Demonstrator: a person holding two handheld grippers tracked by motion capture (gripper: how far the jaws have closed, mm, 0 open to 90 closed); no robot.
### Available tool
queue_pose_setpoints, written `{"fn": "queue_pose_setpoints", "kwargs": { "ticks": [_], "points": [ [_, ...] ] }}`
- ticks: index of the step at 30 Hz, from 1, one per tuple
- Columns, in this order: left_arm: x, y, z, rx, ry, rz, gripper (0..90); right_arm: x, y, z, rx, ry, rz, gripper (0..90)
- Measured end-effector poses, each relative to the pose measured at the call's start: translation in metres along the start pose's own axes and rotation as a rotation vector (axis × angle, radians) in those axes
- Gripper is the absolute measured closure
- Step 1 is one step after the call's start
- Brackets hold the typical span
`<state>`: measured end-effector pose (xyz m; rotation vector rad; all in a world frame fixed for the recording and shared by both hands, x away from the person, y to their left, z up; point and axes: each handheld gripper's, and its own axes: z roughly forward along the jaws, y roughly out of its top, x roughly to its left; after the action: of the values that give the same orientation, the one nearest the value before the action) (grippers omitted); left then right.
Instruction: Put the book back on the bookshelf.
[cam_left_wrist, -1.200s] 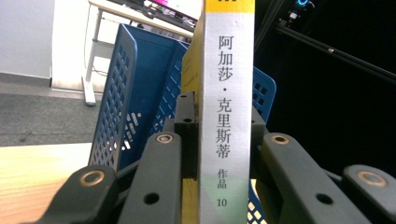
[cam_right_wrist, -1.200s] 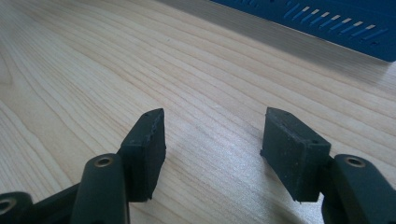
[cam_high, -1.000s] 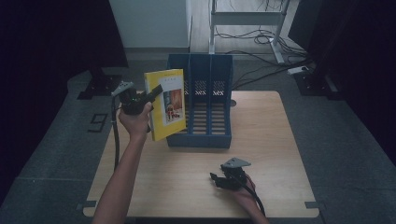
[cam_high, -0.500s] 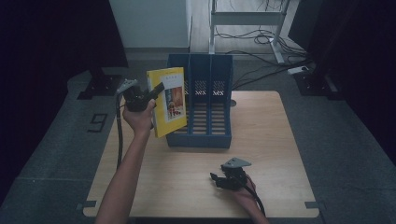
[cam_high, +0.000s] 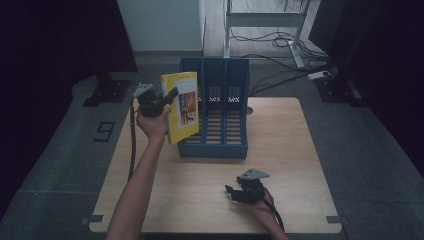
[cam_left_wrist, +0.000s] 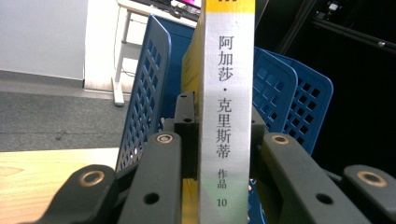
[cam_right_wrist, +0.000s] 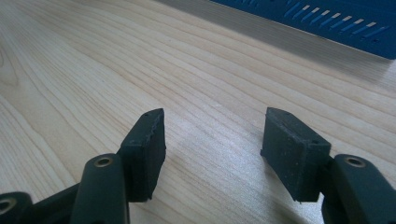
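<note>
A yellow book (cam_high: 183, 106) with a white spine (cam_left_wrist: 229, 102) is held upright in the air at the left side of the blue file rack (cam_high: 215, 116). My left gripper (cam_high: 167, 98) is shut on the book, its jaws clamped on both covers near the spine. In the left gripper view the rack's blue lattice dividers (cam_left_wrist: 144, 100) stand right behind the book. My right gripper (cam_high: 231, 192) rests low over the table near the front edge, open, with bare wood between its pads (cam_right_wrist: 149, 140).
The blue rack has three slots and stands at the middle back of the wooden table (cam_high: 290, 150). A white desk frame (cam_high: 260, 20) and cables lie on the floor beyond. The table's right half and front left are bare wood.
My left hand has carried the book a little to the right and down, closer to the rack's left slot. The right gripper has stayed put.
</note>
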<state>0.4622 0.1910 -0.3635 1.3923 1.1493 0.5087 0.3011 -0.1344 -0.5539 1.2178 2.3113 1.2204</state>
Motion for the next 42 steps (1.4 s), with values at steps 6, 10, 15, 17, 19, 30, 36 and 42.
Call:
{"fn": "queue_pose_setpoints", "kwargs": {
  "ticks": [6,10,15,17,19,30,36,42],
  "points": [
    [0.002,-0.003,0.009,0.002,0.003,-0.009,75.7,0.0,0.0,0.0,0.0,0.0,0.001,38.9],
    [0.003,-0.004,0.012,-0.001,0.011,-0.013,75.7,0.0,0.0,0.0,0.0,0.0,-0.001,38.8],
    [0.004,-0.004,0.015,0.001,0.019,-0.009,75.7,0.0,0.0,0.0,0.0,0.001,0.001,38.9],
    [0.004,-0.004,0.016,0.007,0.021,-0.002,75.7,0.0,0.0,0.0,0.0,0.001,0.002,38.9],
    [0.004,-0.006,0.017,0.015,0.021,0.001,75.7,0.0,0.0,0.0,0.0,0.002,0.003,38.9],
    [0.005,-0.008,0.029,0.029,0.038,0.001,75.7,0.0,0.0,0.0,0.0,-0.002,0.006,38.5],
    [0.005,-0.01,0.036,0.023,0.045,0.002,75.7,-0.001,0.0,0.0,-0.003,0.002,0.01,38.7],
    [0.006,-0.012,0.042,0.016,0.053,0.0,75.7,-0.001,0.0,0.0,-0.001,-0.001,0.008,38.6]
  ]
}}
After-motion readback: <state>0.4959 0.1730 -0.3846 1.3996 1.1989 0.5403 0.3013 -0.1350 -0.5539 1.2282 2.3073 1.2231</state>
